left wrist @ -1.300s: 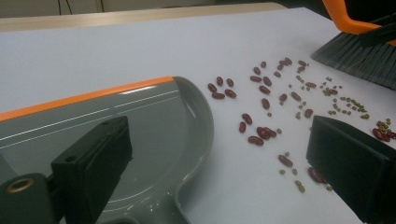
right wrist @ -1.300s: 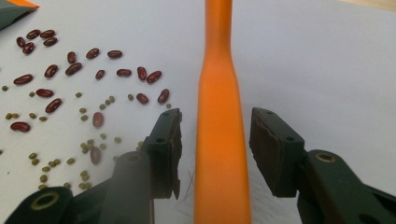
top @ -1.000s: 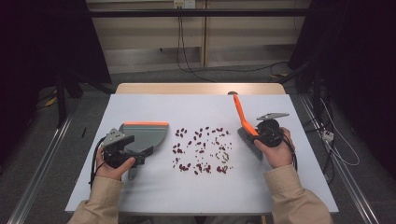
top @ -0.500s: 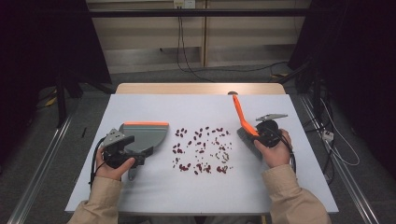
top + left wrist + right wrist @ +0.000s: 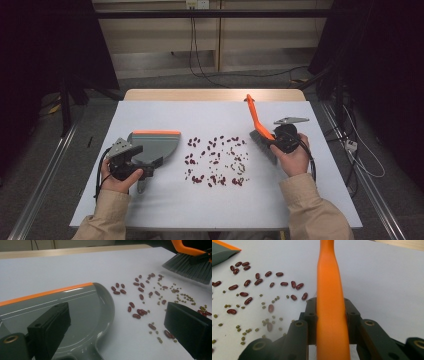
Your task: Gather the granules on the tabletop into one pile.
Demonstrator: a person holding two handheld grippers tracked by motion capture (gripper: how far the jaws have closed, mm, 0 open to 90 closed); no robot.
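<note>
Where fingers clamp the brush [image 5: 329, 290], its bristles (below) stay hidden.

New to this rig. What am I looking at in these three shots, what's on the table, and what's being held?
No robot arm here: a person holds a two-jaw gripper in each hand. The high view looks down from above the person's side of the table. The other two cameras ride on the grippers and look along their black jaws.

Dark red beans and small green ones lie scattered mid-table. The left gripper sits at the handle end of a grey dustpan with an orange edge; its jaws stand wide apart in its own view, gripping nothing there. The right gripper has just closed on the orange handle of a brush, whose grey bristles rest beside the beans.
</note>
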